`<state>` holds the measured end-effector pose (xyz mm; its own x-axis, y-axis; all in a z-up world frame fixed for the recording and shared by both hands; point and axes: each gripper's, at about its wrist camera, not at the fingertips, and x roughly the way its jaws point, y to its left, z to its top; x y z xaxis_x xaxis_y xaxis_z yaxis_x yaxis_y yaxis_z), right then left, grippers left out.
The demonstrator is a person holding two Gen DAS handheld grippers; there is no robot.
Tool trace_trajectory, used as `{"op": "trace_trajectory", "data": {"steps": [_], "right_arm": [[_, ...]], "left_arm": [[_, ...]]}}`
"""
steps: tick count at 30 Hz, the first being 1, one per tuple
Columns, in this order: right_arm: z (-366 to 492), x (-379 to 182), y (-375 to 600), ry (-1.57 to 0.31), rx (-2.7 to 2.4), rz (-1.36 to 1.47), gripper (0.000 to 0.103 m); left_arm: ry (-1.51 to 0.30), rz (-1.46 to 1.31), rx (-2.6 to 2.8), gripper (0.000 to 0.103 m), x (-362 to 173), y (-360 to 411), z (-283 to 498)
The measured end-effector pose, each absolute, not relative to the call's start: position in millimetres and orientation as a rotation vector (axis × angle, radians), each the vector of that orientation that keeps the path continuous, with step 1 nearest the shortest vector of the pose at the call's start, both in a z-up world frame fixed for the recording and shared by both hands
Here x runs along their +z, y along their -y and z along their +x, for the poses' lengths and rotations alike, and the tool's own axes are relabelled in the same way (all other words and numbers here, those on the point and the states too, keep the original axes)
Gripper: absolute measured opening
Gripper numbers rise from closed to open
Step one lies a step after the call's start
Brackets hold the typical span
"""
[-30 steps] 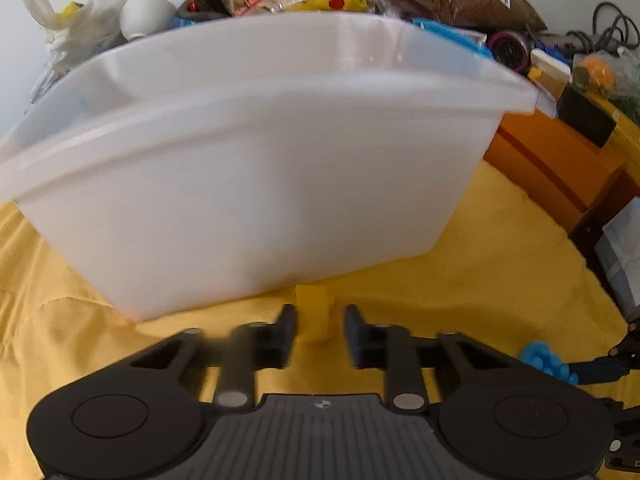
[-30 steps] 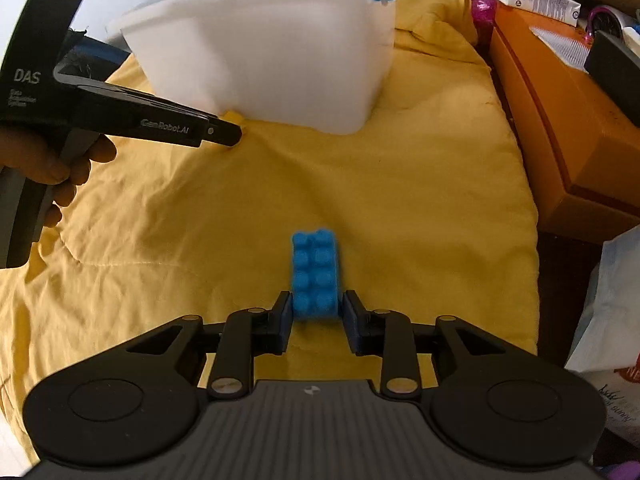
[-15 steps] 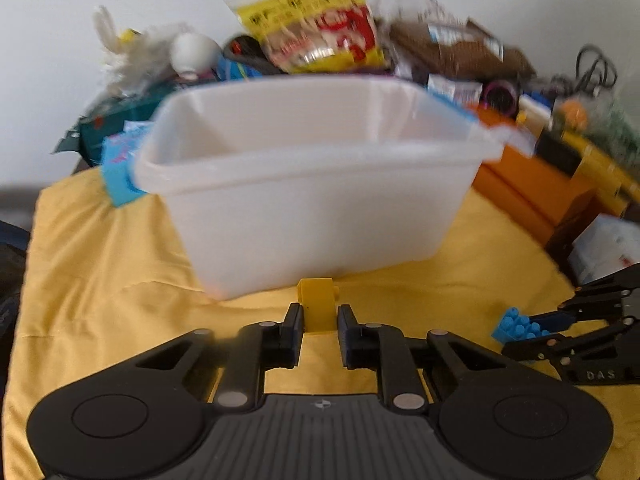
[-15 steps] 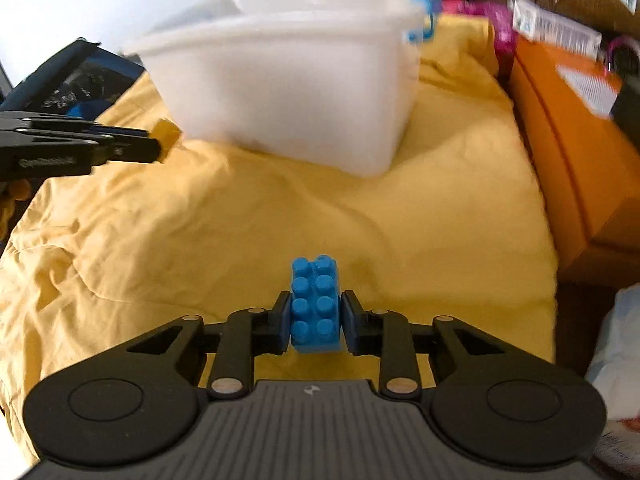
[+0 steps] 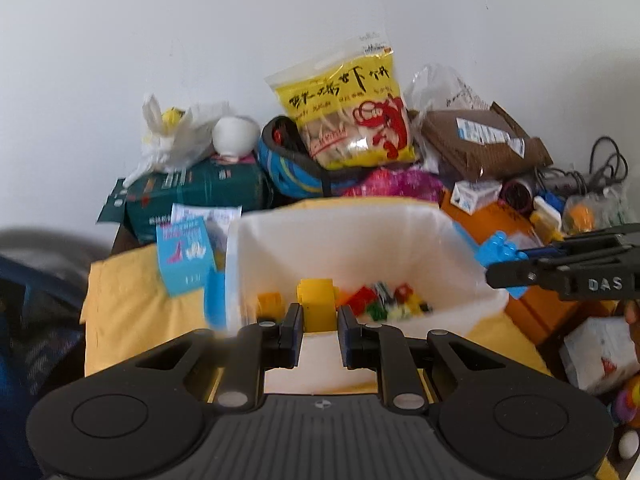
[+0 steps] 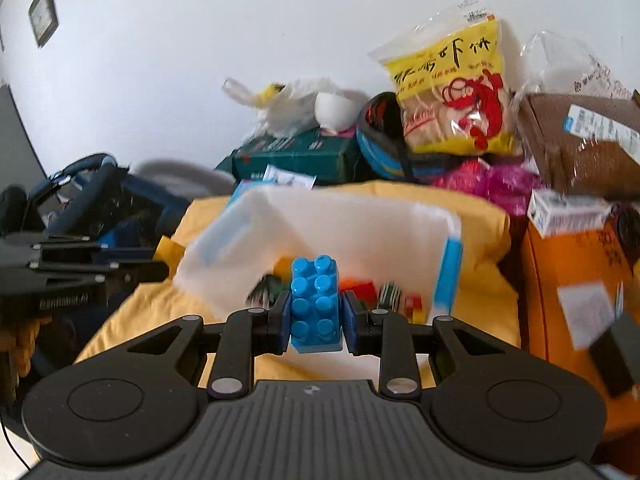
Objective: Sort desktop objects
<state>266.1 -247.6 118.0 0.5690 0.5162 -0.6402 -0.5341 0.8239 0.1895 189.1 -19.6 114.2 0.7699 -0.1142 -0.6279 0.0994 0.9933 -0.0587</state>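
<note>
Left gripper [image 5: 319, 322] clamped yellow brick [image 5: 317, 305], right gripper [image 6: 316, 322] clamped blue brick [image 6: 316, 302]; both at bin [image 5: 280, 248]; early release risked bricks missing onto cloth [image 5: 120, 300]

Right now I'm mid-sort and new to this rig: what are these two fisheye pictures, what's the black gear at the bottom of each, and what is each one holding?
There is no robot arm. A person holds a two-finger gripper in each hand, and a camera on each looks forward along its fingers.

In the left wrist picture, the left gripper is shut on a yellow building block. In the right wrist picture, the right gripper is shut on a blue building block.

Both are raised near a white plastic bin that stands on a yellow cloth and already contains small mixed blocks. Each picture also shows the other gripper from the side. Behind the bin is clutter, including a yellow snack bag and an orange box.
</note>
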Motion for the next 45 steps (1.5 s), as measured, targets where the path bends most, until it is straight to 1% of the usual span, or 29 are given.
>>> {"op": "trace_trajectory", "data": {"steps": [6,8,9,10,11,12,13,15,16,19,22,26,33,45], "right_arm": [[304.1,119.7,239.4,-0.809,0.574,-0.025,0.029],[309.6,118.2,238.3,-0.819,0.562,-0.025,0.032],[313.6,116.9,237.5,-0.828,0.551,-0.03,0.039],[316.9,115.3,236.7,-0.843,0.542,-0.039,0.055],[319.2,112.9,236.5,-0.854,0.533,-0.047,0.062],[320.1,112.1,236.8,-0.853,0.528,-0.056,0.072],[319.7,110.9,237.8,-0.852,0.524,-0.068,0.077],[317.8,108.2,240.3,-0.857,0.521,-0.079,0.08],[317.7,107.7,241.3,-0.86,0.526,-0.078,0.084],[316.4,106.1,244.2,-0.866,0.527,-0.08,0.089],[318.0,107.7,242.7,-0.868,0.528,-0.085,0.091],[316.0,112.6,238.6,-0.86,0.548,-0.095,0.092],[315.0,114.5,237.6,-0.853,0.564,-0.101,0.093],[315.8,109.0,243.7,-0.871,0.536,-0.093,0.094]], "left_arm": [[-0.715,-0.022,-0.092,0.022,133.7,22.0,228.1],[-0.723,-0.013,-0.073,0.023,136.1,23.9,238.9],[-0.733,-0.012,-0.061,0.032,136.2,24.7,244.8],[-0.75,-0.015,-0.047,0.053,135.2,25.4,249.8],[-0.768,-0.014,-0.027,0.065,133.3,26.5,254.7],[-0.78,-0.005,-0.011,0.077,131.6,28.0,258.4],[-0.787,0.017,0.0,0.077,129.5,30.2,261.1],[-0.808,0.054,0.012,0.077,125.2,33.2,264.9],[-0.822,0.059,0.013,0.077,123.0,33.8,266.5],[-0.854,0.03,0.012,0.077,117.7,32.9,270.9],[-0.9,0.002,-0.007,0.081,111.9,33.3,277.1],[-0.939,-0.016,-0.024,0.084,106.7,35.0,281.6],[-0.984,-0.013,-0.038,0.085,100.9,36.8,284.8],[-0.999,-0.015,-0.014,0.085,97.4,34.3,284.9]]}}
